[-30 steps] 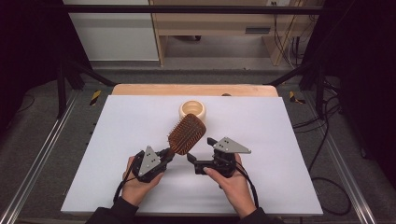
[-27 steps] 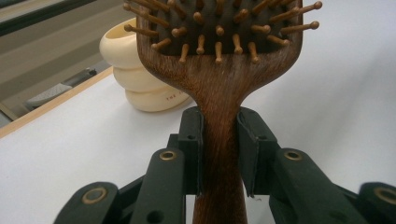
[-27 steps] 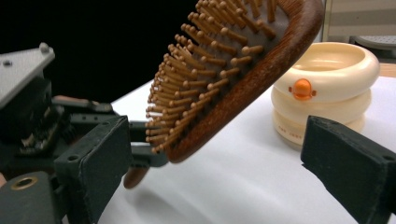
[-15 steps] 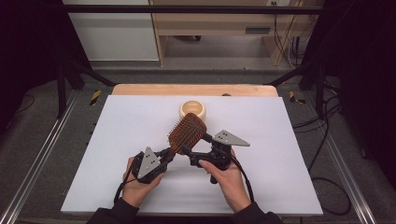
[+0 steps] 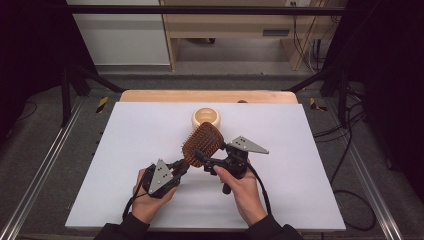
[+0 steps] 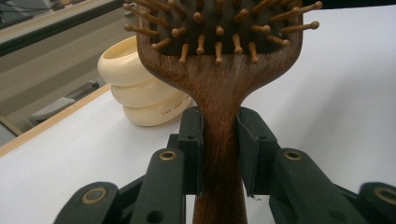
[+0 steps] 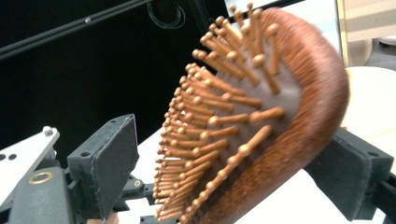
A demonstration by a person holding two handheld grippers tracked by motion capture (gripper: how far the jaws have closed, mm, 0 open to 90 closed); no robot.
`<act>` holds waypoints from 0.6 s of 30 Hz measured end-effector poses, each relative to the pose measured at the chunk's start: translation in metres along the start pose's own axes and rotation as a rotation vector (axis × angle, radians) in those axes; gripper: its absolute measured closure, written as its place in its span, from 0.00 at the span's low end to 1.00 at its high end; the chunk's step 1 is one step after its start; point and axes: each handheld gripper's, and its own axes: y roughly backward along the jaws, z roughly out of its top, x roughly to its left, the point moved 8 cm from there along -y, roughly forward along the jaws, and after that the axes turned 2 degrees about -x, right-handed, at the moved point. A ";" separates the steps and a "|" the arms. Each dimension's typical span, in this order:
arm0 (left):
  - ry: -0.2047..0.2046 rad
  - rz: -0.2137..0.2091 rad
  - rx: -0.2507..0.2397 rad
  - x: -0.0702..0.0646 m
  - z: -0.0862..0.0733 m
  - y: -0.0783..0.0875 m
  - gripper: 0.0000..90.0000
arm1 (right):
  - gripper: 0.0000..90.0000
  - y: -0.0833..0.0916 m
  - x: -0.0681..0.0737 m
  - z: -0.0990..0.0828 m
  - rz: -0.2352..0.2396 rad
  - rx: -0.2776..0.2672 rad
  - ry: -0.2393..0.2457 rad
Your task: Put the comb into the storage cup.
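From above, the left gripper [image 5: 176, 169] holds the hairbrush [image 5: 202, 144] over the table [image 5: 300, 150], near the bowl [image 5: 206, 117]. Its own view shows jaws clamped on the handle. The right gripper [image 7: 233, 168] has just been closing around the brush head, one pad still clear: handover unfinished.

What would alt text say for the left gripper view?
A wooden hairbrush stands upright, its handle clamped between the left gripper's two black jaws, bristle pins facing the camera. Behind it, a cream ribbed bowl sits on the white table.
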 end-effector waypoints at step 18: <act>-0.004 -0.001 -0.022 -0.003 0.004 0.002 0.81 | 0.25 -0.001 0.003 0.018 0.038 -0.034 -0.032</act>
